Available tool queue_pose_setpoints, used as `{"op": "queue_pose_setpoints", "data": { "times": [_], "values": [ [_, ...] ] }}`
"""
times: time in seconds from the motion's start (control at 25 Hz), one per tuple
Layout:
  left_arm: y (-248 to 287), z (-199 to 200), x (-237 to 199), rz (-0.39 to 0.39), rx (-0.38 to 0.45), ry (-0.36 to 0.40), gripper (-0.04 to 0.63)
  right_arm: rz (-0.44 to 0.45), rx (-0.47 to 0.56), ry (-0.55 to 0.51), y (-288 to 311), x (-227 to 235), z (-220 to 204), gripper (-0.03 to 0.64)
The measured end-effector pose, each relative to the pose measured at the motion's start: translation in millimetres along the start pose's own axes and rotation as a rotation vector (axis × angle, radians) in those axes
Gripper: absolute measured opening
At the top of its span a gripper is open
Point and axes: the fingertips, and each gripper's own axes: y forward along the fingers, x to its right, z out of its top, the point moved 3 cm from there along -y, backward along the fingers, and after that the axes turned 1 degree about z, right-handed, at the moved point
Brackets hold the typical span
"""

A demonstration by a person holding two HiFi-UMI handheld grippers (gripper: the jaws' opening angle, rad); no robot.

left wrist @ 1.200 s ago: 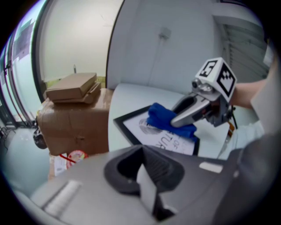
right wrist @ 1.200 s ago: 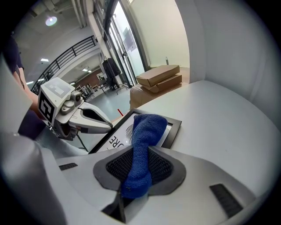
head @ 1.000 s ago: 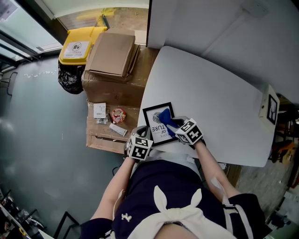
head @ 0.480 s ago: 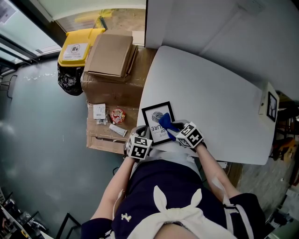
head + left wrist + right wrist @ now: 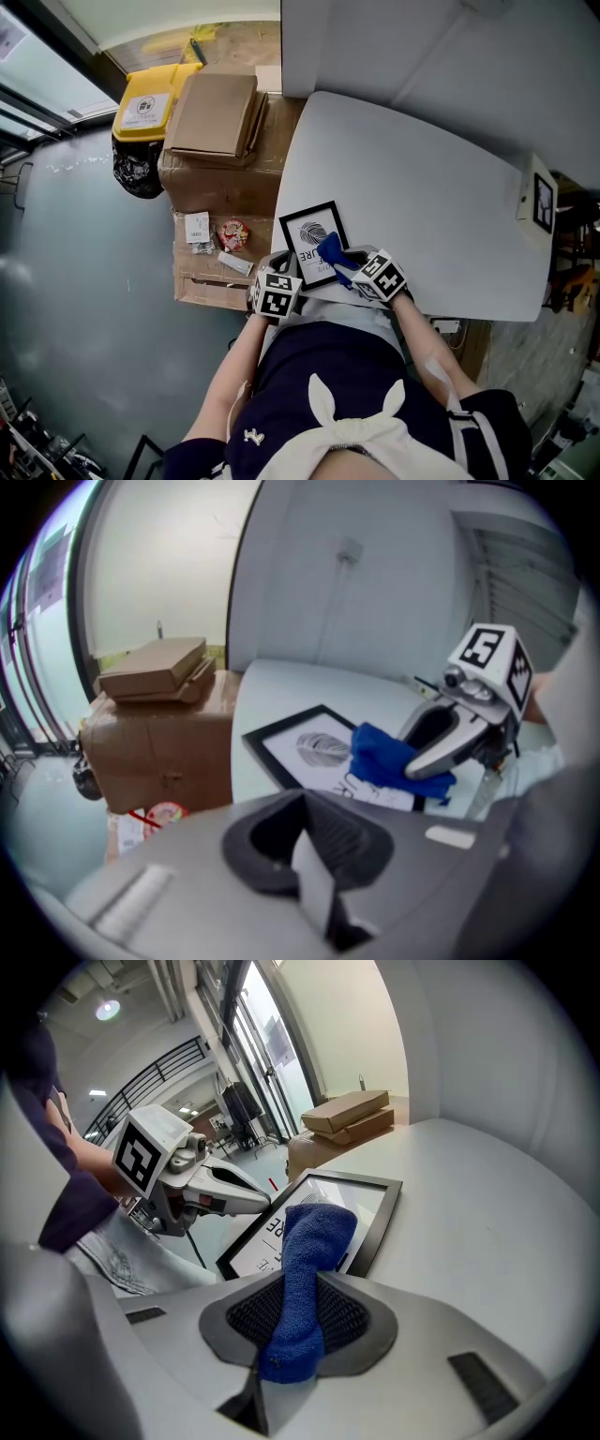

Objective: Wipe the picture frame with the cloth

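I am keeping the right hand-held gripper [image 5: 298, 1326] clamped on the blue cloth [image 5: 314, 1241]. The cloth's free end is resting on the lower part of the picture frame [image 5: 312, 236] and covering some of its print. The frame is lying flat on the desk [image 5: 422, 178], near the edge closest to me, its black border enclosing a white sheet with a fingerprint drawing and large letters. I am holding the left hand-held gripper [image 5: 309, 855] just beside the frame's near left corner, its jaws pressed together with nothing between them. I cannot tell whether it is touching the frame. Left of the desk, cardboard boxes [image 5: 220, 122] are sitting stacked, with a yellow bin [image 5: 150, 89] beyond them.
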Motion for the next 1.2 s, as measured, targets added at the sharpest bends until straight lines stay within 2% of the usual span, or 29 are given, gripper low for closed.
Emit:
{"op": "queue_pose_setpoints", "data": {
  "times": [0.36, 0.8, 1.2],
  "values": [
    [1, 0, 0, 0.001, -0.005, 0.023, 0.005, -0.031, 0.043, 0.051, -2, -3, -8, 0.084],
    [0, 1, 0, -0.005, -0.014, 0.029, 0.005, -0.081, 0.046, 0.072, 2, -8, -6, 0.084],
    [0, 1, 1, -0.011, -0.012, 0.035, 0.005, -0.052, 0.049, 0.088, 12, -22, 1, 0.084]
  ]
}}
